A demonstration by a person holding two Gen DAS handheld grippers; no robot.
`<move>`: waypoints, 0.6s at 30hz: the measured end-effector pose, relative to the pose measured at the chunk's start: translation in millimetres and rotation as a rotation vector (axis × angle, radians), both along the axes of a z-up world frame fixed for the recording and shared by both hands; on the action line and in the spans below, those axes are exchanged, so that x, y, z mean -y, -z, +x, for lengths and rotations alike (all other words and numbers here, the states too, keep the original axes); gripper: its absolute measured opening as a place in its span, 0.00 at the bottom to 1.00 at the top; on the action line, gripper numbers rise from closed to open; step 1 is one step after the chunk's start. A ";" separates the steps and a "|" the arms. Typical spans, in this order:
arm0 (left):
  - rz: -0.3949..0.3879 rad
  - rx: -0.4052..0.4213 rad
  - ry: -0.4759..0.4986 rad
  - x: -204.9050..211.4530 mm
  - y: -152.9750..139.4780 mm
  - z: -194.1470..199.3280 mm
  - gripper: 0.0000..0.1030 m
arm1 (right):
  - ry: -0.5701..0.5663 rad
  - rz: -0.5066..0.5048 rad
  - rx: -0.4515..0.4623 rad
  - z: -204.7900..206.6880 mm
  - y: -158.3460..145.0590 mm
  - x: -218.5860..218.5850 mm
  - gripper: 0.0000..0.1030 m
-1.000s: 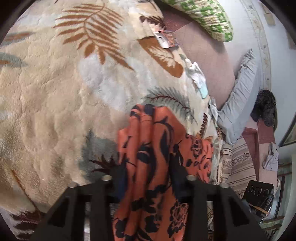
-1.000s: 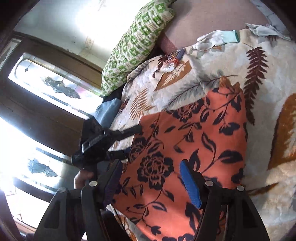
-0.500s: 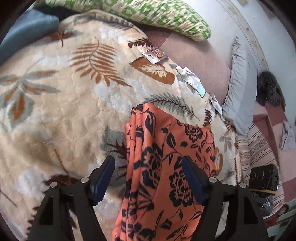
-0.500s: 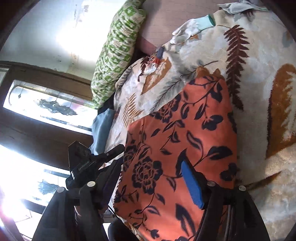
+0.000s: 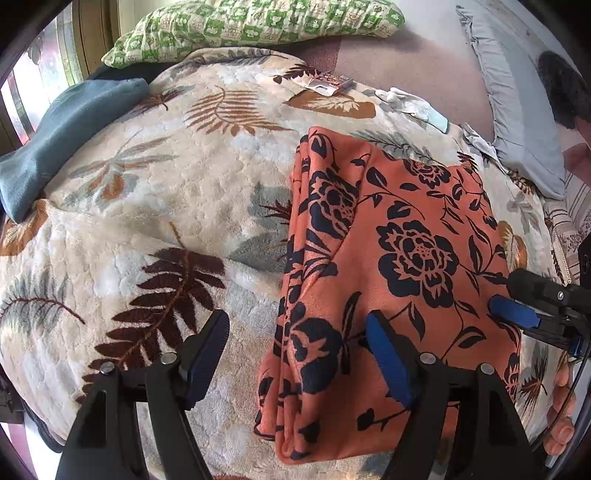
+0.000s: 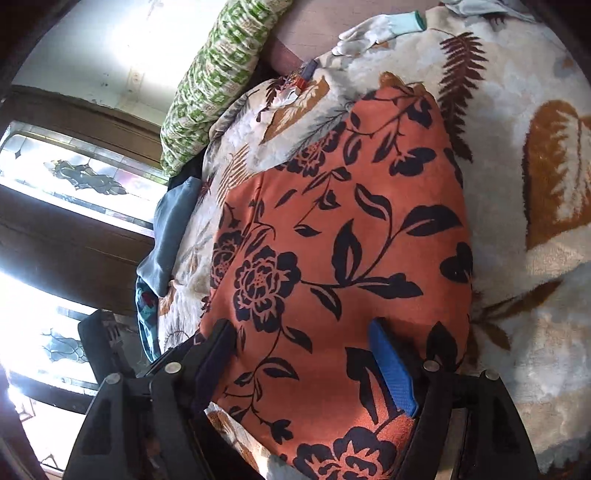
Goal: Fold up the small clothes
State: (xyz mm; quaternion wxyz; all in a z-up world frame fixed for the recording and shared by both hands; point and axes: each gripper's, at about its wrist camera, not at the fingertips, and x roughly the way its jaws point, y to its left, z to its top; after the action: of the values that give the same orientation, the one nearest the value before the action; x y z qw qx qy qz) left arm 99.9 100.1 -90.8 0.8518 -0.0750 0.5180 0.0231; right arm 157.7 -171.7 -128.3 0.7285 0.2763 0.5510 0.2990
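A cream fleece blanket with leaf print [image 5: 155, 206] covers the bed. On it lies the folded orange cloth with black flowers [image 5: 388, 251]. My left tongs [image 5: 295, 347] and right tongs [image 6: 306, 354] stand apart above it, gripping nothing.

Matt orange floral cloth garment [image 5: 399, 240] lies on a plush, fuzzy fleece blanket [image 5: 155, 192].

A leaf-patterned fleece blanket [image 5: 155, 206] covers the bed, green checked pillow [image 5: 258, 26] beside bright patterned-glass windows [image 6: 74, 177].
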 end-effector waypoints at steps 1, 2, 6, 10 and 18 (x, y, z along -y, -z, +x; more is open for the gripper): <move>0.020 0.016 0.004 1.2 -4.8 -2.8 0.75 | 0.014 0.006 0.000 -1.9 -5.0 2.2 0.76; 0.033 0.024 0.009 1.5 -7.6 -4.7 0.75 | 0.018 0.009 0.009 -4.5 -12.9 2.7 0.76; 0.041 0.016 0.008 2.4 -8.9 -11.3 0.75 | -0.008 0.012 0.073 -15.0 -27.8 -1.3 0.77; 0.058 0.023 0.009 5.7 -12.6 -18.1 0.75 | 0.041 0.032 -0.014 -8.6 3.6 3.0 0.77; 0.082 0.045 -0.002 10.6 -18.6 -34.4 0.76 | 0.047 0.084 0.053 -41.0 -31.4 9.8 0.79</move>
State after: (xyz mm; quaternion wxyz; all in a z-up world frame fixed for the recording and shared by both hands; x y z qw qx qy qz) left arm 65.5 89.6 -72.2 0.8655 -0.0410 0.4974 0.0437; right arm 116.7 -181.5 -96.8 0.7374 0.3116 0.5117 0.3118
